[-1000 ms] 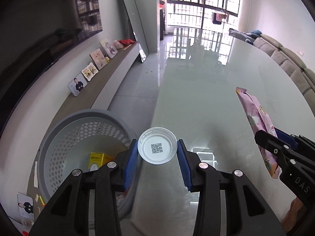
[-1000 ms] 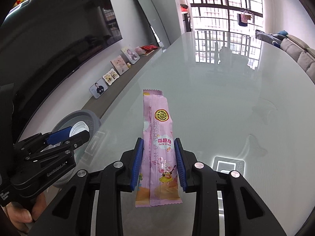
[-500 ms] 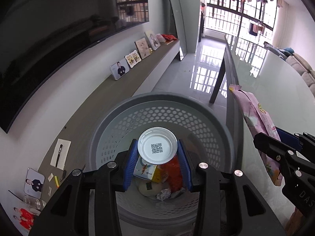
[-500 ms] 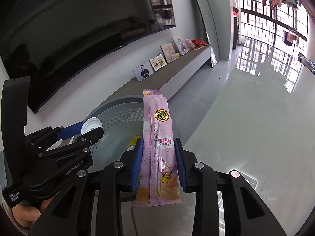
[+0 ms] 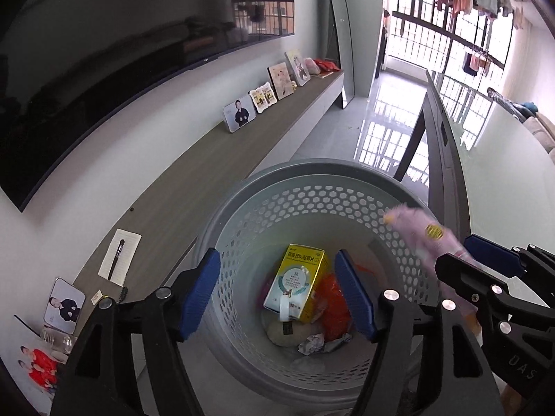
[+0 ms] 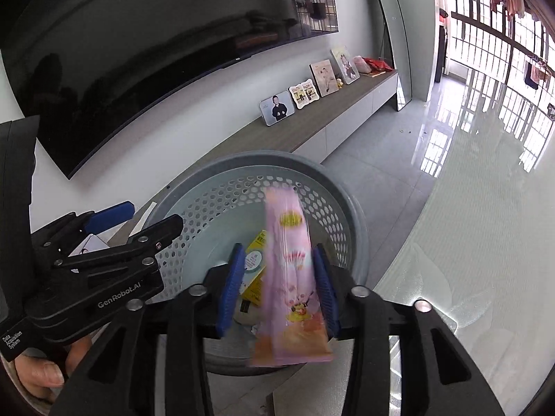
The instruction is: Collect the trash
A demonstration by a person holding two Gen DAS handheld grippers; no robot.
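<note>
A grey perforated trash basket (image 5: 305, 187) stands on the floor beside the glass table and holds a yellow box (image 5: 298, 282), orange wrapping and crumpled paper. My left gripper (image 5: 277, 294) is open and empty above the basket. A small white lid (image 5: 284, 308) lies edge-on against the yellow box. My right gripper (image 6: 277, 287) has opened wide; the pink snack wrapper (image 6: 291, 277) is blurred between its jaws, over the basket (image 6: 333, 190). The wrapper also shows in the left wrist view (image 5: 426, 239).
The glass table (image 6: 485, 225) lies to the right of the basket. A low wooden TV shelf (image 5: 194, 180) with photo frames (image 5: 239, 112) runs along the wall on the left under a large dark screen (image 5: 104, 69). Glossy tiled floor lies beyond.
My left gripper has opened and the white lid has dropped into the basket. My right gripper has moved over the basket and opened; the pink wrapper is slipping, blurred.
</note>
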